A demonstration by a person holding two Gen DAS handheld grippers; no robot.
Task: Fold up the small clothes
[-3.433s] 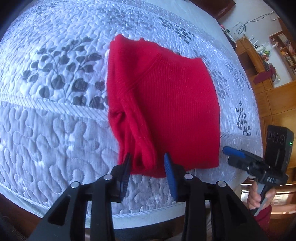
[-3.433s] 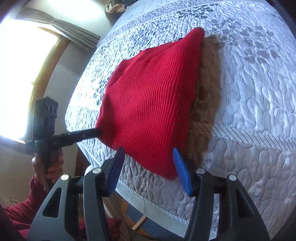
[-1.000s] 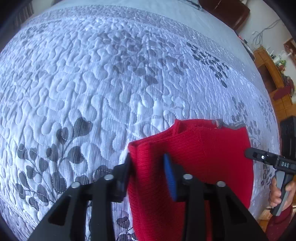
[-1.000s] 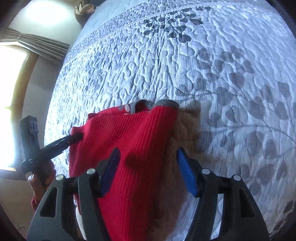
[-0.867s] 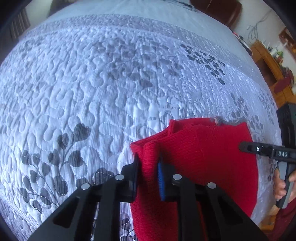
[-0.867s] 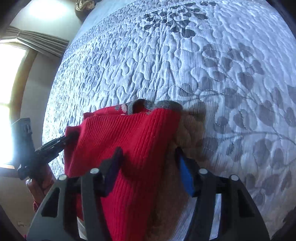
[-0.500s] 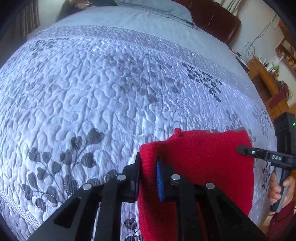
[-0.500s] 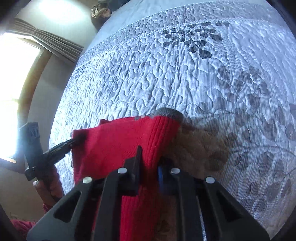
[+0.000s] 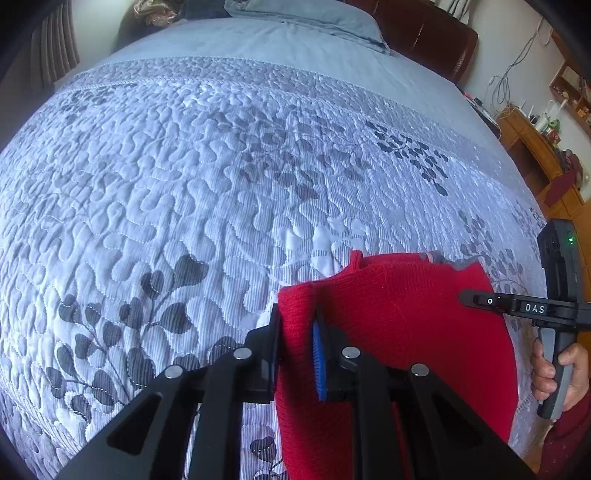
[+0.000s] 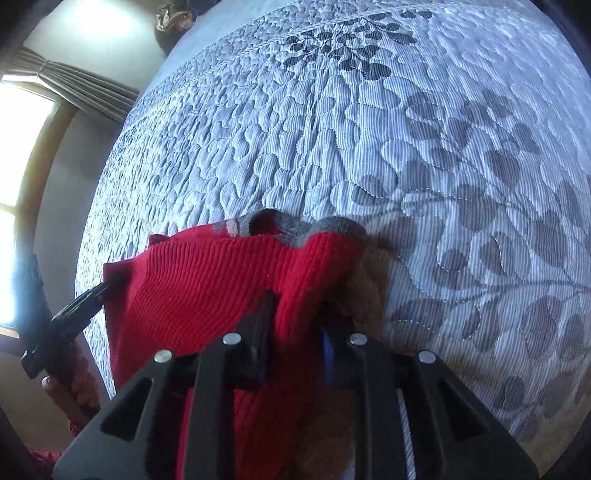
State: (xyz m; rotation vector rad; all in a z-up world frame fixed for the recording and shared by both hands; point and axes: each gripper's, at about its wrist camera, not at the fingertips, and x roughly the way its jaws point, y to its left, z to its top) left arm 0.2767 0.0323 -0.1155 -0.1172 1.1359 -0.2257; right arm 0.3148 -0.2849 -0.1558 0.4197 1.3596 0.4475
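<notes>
A small red knit sweater (image 9: 399, 332) with a grey collar lies on the quilted bed. My left gripper (image 9: 297, 332) is shut on its left shoulder corner. My right gripper (image 10: 295, 317) is shut on the right shoulder corner of the sweater (image 10: 207, 288), beside its grey collar (image 10: 317, 230). Each gripper shows in the other's view, the right one (image 9: 469, 297) at the sweater's far edge and the left one (image 10: 99, 290) likewise. A brownish patch (image 10: 369, 295) lies beside the red knit, under my right fingers.
The bed is covered by a white-grey quilt (image 9: 221, 184) with leaf prints. A blue pillow (image 9: 314, 18) and dark headboard (image 9: 424, 33) are at the far end. A wooden cabinet (image 9: 535, 155) stands to the right, a curtained window (image 10: 22, 147) to the left.
Both grippers moved from the sweater's bottom hem up to its shoulder end, then closed on the two corners. Since half a second ago both have lifted slightly.
</notes>
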